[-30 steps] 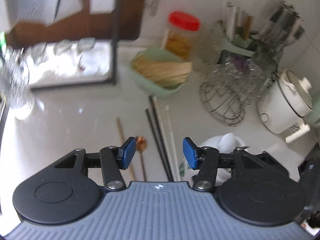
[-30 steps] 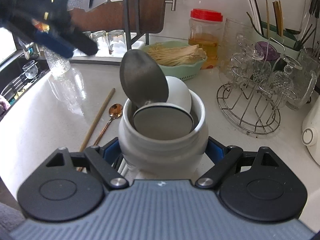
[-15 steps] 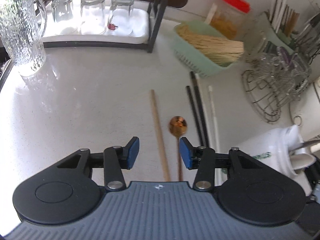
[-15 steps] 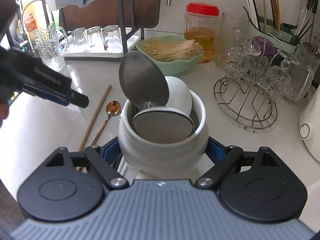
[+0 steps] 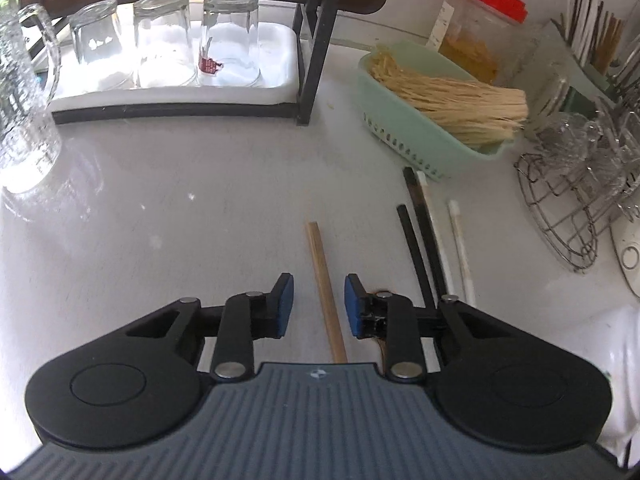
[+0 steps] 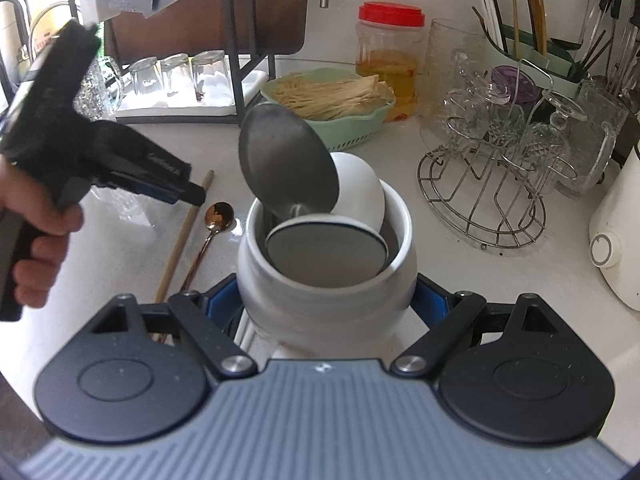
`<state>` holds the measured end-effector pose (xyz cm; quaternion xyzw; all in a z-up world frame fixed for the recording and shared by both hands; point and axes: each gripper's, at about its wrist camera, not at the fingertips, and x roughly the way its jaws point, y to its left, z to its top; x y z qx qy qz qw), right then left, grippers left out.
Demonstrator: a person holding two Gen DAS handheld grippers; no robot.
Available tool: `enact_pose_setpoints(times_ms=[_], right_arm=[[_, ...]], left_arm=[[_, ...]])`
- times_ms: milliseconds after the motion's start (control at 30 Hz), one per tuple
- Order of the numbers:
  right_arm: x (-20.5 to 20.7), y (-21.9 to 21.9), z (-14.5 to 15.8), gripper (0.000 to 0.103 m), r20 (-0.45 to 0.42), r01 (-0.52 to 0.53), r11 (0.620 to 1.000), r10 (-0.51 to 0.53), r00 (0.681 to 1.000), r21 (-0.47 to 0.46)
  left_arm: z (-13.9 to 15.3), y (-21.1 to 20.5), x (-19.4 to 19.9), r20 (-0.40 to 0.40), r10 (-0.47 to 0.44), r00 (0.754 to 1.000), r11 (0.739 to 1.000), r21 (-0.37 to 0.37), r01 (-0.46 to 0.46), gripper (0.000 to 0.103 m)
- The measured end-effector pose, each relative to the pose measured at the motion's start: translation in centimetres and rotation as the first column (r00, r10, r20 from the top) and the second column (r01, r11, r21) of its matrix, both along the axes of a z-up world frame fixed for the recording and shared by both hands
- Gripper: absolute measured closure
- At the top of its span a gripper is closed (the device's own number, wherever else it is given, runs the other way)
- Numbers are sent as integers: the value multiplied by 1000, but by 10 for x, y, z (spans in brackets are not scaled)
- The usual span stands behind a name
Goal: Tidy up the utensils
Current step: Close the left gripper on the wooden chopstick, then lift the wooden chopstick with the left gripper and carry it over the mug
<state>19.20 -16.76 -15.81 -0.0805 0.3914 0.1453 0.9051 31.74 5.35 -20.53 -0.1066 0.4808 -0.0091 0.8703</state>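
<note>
My left hand-held gripper point(image 5: 319, 304) sits low in its frame, its blue pads point(image 5: 285, 294) narrowed and just now closing in, with the wooden chopstick point(image 5: 325, 292) lying between them but not touching either pad. Just right of it, a copper spoon point(image 6: 218, 216) is mostly hidden behind the right finger in the left view; further right lie two black chopsticks point(image 5: 420, 240) and two white chopsticks point(image 5: 460, 248). My right hand-held gripper point(image 6: 326, 300) holds the glazed white ceramic crock point(image 6: 320, 292) firmly by its sides; inside stand a steel ladle point(image 6: 288, 164), a white spoon bowl point(image 6: 360, 192) and what looks like a flat metal disc point(image 6: 326, 254), though I can't tell its kind. The pale glossy surface point(image 5: 180, 220) lies open to the left and centre. Farther back, upper right, a green slotted basket point(image 5: 404, 124) of dry noodles crowds the chopstick tips, with a wire rack point(image 6: 484, 184) of glassware beside it. Upturned tumblers point(image 5: 164, 40) stand on a white tray, upper left.
</note>
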Motion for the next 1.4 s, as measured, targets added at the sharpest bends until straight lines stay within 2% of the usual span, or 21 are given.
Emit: enact_pose_setpoints(times_ms=[267,367,500,567,633,800,900,1400], right_arm=[[-2,-1,-1,12,9,4,1000,-4,1000,2],[-3,-1,-1,12,12,2,1000,-2,1000,3],[-2,-1,0,13,4,2,1000,-2,1000,6],[-1,-2,0,12,0,-1,1000,1,1000,8],[-2,-2,0,12,4,-2,1000,2,1000,9],[-1,-3,0,13,0,-7,1000,7,1000,7],[-1,-3,-1,12,3,-14,1000,14,1000,7],[-4,-5,-4,13,30,-12,1000,11,999,26]], left_arm=[[-3,-11,22,-2,-11,1000,996,92,11,87],[-3,-14,30,-17,7,1000,995,97,-6,88],[-4,-25,41,-36,8,999,985,174,-1,91],[-3,-24,48,-62,28,998,988,151,-18,92],[-3,-27,52,-56,23,998,983,184,-13,93],[-2,-29,55,-66,17,998,981,196,-4,96],[2,-29,51,-73,8,997,986,168,4,96],[89,-39,3,38,-57,998,992,119,52,96]])
